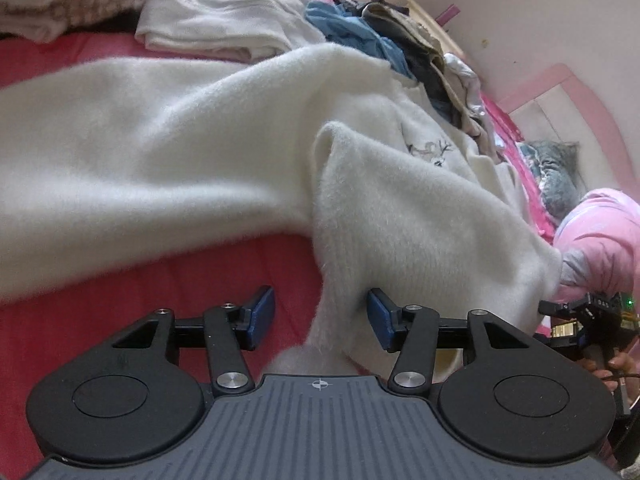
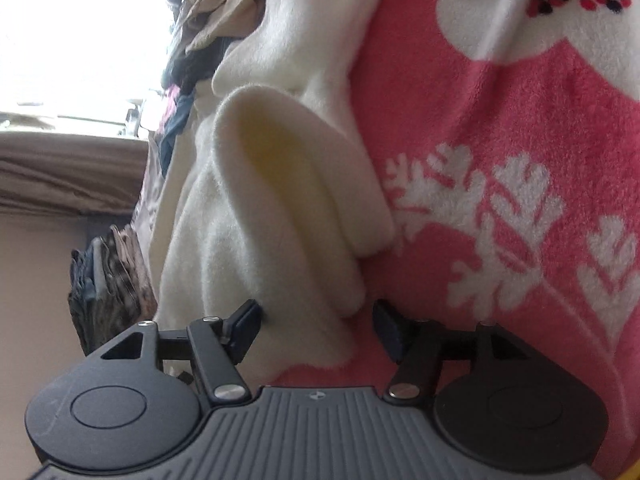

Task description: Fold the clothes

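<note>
Left tool [image 1: 321, 318] is sitting about half open, blue pads apart; a fluffy cream-white knit sweater [image 1: 168, 152] is passing between them, a sleeve-like fold brushing the right-hand pad while the other pad is standing clear, so nothing is clamped. Right tool [image 2: 316, 330] is gaping somewhat wider, a thick rolled edge of the same sweater [image 2: 280, 208] is lying in the gap, near its left-hand pad, not pinched. Key relation: the garment is spreading forward and away from both tools on the pink fleece bed blanket with white leaf print [image 2: 500, 220], long axis running roughly across the left view, from the body at left to the bunched part at right, so each tool is sitting at a near edge, with the left tool nearer the sleeve. Beyond it, a folded white garment [image 1: 224, 12] and a mixed heap of blue and dark clothes [image 1: 380, 44] are lying at the far side. Hard to read: the hem and far sleeve are cut off, and fur is blurring the pad contact. A person's pink sleeve [image 1: 600, 236] is partly showing at the right edge.
</note>
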